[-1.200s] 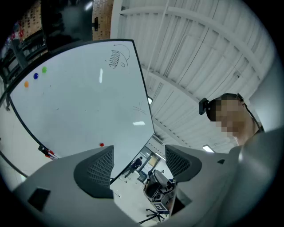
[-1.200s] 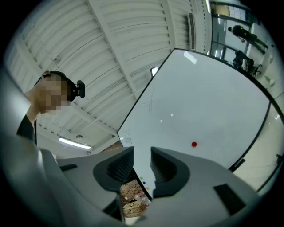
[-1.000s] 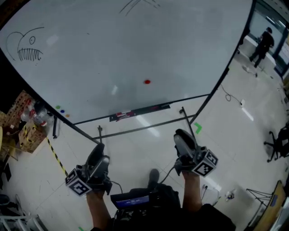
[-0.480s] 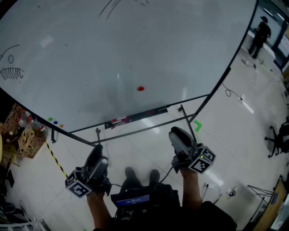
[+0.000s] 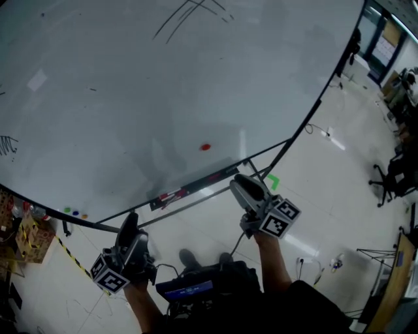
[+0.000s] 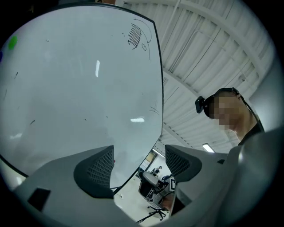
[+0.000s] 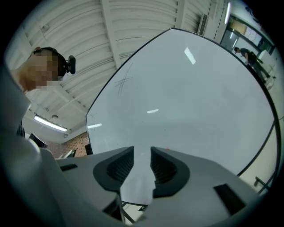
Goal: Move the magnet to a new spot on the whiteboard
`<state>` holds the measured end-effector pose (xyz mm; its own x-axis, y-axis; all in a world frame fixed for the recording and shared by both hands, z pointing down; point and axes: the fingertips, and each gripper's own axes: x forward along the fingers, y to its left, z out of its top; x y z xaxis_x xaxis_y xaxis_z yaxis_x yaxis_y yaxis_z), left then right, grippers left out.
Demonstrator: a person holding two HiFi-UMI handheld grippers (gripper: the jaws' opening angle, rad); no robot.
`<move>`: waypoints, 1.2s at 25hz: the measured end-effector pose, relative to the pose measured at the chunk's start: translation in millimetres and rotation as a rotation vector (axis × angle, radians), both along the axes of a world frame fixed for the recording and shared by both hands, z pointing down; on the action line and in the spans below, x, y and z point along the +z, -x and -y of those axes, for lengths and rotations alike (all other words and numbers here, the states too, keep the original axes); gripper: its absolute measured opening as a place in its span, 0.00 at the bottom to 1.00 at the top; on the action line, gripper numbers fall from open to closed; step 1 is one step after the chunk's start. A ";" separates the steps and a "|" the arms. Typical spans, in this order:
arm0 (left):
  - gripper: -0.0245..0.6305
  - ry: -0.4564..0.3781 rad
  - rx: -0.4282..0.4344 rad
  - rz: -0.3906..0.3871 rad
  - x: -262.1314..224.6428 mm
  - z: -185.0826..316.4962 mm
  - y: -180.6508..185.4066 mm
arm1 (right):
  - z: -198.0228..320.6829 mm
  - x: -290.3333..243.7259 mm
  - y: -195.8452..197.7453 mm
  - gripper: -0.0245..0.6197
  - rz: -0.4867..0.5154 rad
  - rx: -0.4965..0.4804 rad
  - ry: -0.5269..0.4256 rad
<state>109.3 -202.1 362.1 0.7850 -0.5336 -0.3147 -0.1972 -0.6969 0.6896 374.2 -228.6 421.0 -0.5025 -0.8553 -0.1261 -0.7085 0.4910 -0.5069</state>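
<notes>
The red magnet (image 5: 206, 147) is seen on the whiteboard (image 5: 196, 78). The left gripper (image 6: 138, 165) is held wide apart, the right gripper (image 7: 142, 163) narrowly parted, both empty.

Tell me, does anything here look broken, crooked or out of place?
Nothing stands out. The red magnet sits flat on the whiteboard, low down above the marker tray, and the board shows only a few pen scribbles. The left gripper and right gripper hang below it, jaws apart and empty.

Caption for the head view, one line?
Left gripper and right gripper held low before the whiteboard, short of the red magnet near its lower edge.
</notes>
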 end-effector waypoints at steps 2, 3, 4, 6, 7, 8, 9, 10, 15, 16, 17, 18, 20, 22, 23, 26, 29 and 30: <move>0.58 -0.003 0.014 -0.009 1.8 13.1 13.5 | 13.9 4.2 5.6 0.23 -0.030 0.036 0.013; 0.58 -0.002 0.023 -0.014 3.0 19.0 19.2 | 19.5 6.8 8.5 0.23 -0.047 0.054 0.022; 0.58 0.000 0.033 -0.018 4.2 24.1 23.9 | 23.9 9.7 11.4 0.23 -0.064 0.072 0.031; 0.58 0.008 0.058 -0.020 6.7 32.6 30.9 | 30.6 15.4 16.8 0.25 -0.099 0.108 0.051; 0.58 0.011 0.070 -0.019 8.0 36.5 33.6 | 33.5 17.9 19.2 0.25 -0.117 0.127 0.059; 0.58 0.013 0.083 -0.019 9.8 40.4 36.1 | 36.4 20.3 21.2 0.25 -0.136 0.147 0.066; 0.58 0.016 0.093 -0.020 11.9 44.3 38.5 | 39.2 22.7 23.0 0.25 -0.155 0.166 0.072; 0.58 0.020 0.100 -0.022 14.0 48.0 40.9 | 42.0 25.2 24.5 0.25 -0.176 0.184 0.079; 0.58 0.018 0.102 -0.032 14.3 59.0 47.2 | 67.3 36.2 22.5 0.29 -0.352 0.279 0.117; 0.58 0.018 0.095 -0.026 14.1 61.5 47.8 | 75.0 38.5 21.5 0.30 -0.385 0.299 0.124; 0.58 0.019 0.084 -0.019 14.3 64.2 48.4 | 83.0 41.3 20.8 0.30 -0.422 0.317 0.127; 0.58 0.021 0.073 -0.016 14.0 66.4 48.6 | 90.7 44.6 20.3 0.30 -0.463 0.330 0.129; 0.58 0.016 0.055 -0.015 10.6 67.2 45.7 | 104.0 49.7 19.4 0.30 -0.545 0.345 0.128; 0.58 0.011 0.034 0.005 6.9 68.5 41.5 | 116.2 50.2 20.4 0.30 -0.603 0.358 0.118; 0.58 0.021 0.023 0.010 7.1 69.4 41.0 | 121.6 50.6 21.6 0.30 -0.619 0.363 0.115; 0.58 0.044 0.006 0.019 8.5 69.7 40.6 | 133.3 53.9 23.7 0.31 -0.640 0.377 0.104; 0.58 0.038 -0.011 0.039 7.2 71.5 38.0 | 143.4 55.0 24.6 0.31 -0.628 0.382 0.087; 0.58 0.036 -0.016 0.046 6.7 71.8 36.6 | 146.3 56.5 24.8 0.31 -0.626 0.380 0.087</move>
<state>72.7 -273.9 368.8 0.7894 -0.5564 -0.2594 -0.2397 -0.6684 0.7041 349.4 -374.9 477.5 -0.1247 -0.9787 0.1633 -0.9913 0.1299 0.0218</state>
